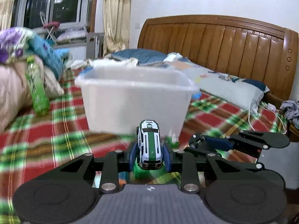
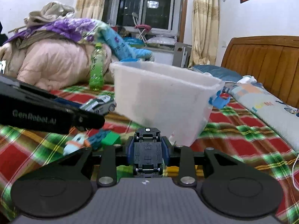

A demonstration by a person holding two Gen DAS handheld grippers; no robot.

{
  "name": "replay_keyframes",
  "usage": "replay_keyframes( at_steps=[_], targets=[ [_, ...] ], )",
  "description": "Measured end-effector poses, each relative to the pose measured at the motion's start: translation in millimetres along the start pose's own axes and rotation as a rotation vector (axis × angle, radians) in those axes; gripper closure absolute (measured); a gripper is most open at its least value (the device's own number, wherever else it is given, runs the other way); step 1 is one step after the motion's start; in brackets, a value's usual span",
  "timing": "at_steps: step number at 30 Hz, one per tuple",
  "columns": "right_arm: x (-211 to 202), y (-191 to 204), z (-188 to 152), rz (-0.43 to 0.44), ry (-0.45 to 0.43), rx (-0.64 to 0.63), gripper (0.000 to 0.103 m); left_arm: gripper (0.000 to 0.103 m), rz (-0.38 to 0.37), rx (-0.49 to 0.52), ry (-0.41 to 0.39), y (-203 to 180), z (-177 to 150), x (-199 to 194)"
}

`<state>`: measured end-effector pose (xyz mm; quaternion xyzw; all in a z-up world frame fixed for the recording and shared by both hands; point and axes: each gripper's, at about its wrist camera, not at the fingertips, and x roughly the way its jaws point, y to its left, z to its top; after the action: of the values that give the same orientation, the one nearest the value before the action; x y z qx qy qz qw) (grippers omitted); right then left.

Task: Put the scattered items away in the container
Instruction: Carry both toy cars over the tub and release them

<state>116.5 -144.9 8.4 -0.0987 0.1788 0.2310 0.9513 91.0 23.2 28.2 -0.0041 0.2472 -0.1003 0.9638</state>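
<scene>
My left gripper [image 1: 149,154] is shut on a white and green toy car [image 1: 149,143] numbered 69, nose pointing away, lifted above the plaid bedspread. Straight ahead stands the white translucent bin [image 1: 134,97], its rim higher than the car. My right gripper [image 2: 147,154] is shut on a second toy car [image 2: 147,152], held with its black underside up, near the bin [image 2: 164,100]. In the right wrist view the left gripper [image 2: 89,110] reaches in from the left with the white and green car [image 2: 101,103]. The right gripper [image 1: 203,142] shows at the right of the left wrist view.
A green block [image 2: 110,140] and a light blue toy [image 2: 76,145] lie on the bedspread before the bin. A blue toy [image 2: 219,100] lies behind it. A green bottle [image 2: 96,69] leans on piled quilts [image 2: 52,61]. Pillows and a wooden headboard [image 1: 224,41] stand to the right.
</scene>
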Motion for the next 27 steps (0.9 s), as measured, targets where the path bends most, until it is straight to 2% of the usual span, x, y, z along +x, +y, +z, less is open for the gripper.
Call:
replay_keyframes(
  at_steps=[10,15,21,23,25,27],
  targets=[
    [24,-32,67,-0.056,-0.118,0.033,0.069,0.069,0.034,-0.031,-0.085,14,84,30],
    [55,-51,92,-0.082,-0.121,0.070,0.069,0.069,0.058,-0.024,-0.078,25,114,63],
    [83,-70,105,-0.083,-0.069,0.158,0.068,0.069,0.099,-0.007,-0.013,35,122,97],
    [90,-73,103,-0.084,-0.054,0.181,0.063,0.069,0.103,0.004,0.009,37,119,104],
    [95,-72,101,-0.075,-0.028,0.176,0.047,0.067,0.104,-0.001,0.016,40,116,106],
    [95,-71,98,-0.074,-0.025,0.161,0.044,0.065,0.101,-0.015,0.006,43,114,102]
  ],
)
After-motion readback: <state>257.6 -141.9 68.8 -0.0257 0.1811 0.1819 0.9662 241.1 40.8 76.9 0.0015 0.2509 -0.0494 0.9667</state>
